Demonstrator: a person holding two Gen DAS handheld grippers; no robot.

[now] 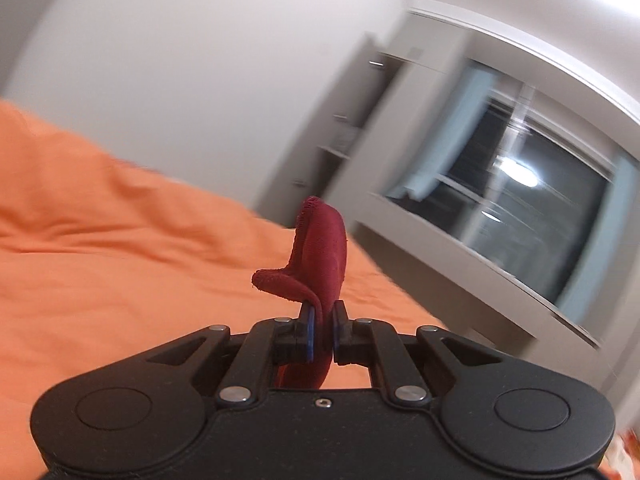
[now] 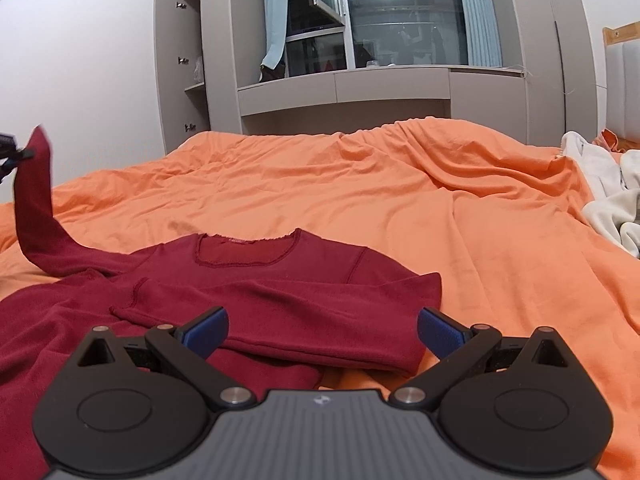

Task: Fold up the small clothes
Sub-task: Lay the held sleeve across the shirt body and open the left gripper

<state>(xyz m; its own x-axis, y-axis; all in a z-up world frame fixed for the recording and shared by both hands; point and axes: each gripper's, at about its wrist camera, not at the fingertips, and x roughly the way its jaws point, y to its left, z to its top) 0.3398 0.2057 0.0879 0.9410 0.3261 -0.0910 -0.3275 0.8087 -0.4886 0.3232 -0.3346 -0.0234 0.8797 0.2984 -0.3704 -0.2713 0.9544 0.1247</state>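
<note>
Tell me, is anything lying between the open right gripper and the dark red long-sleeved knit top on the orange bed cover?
Nothing visible does. The right gripper hangs open just above the dark red long-sleeved knit top, with only air between. The white clothes lie far off to the right.

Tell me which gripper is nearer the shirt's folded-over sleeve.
Right. The right gripper hangs open just over the folded sleeve, fingers either side. The left gripper is off at the far side, shut on the other sleeve, lifted above the bed.
</note>
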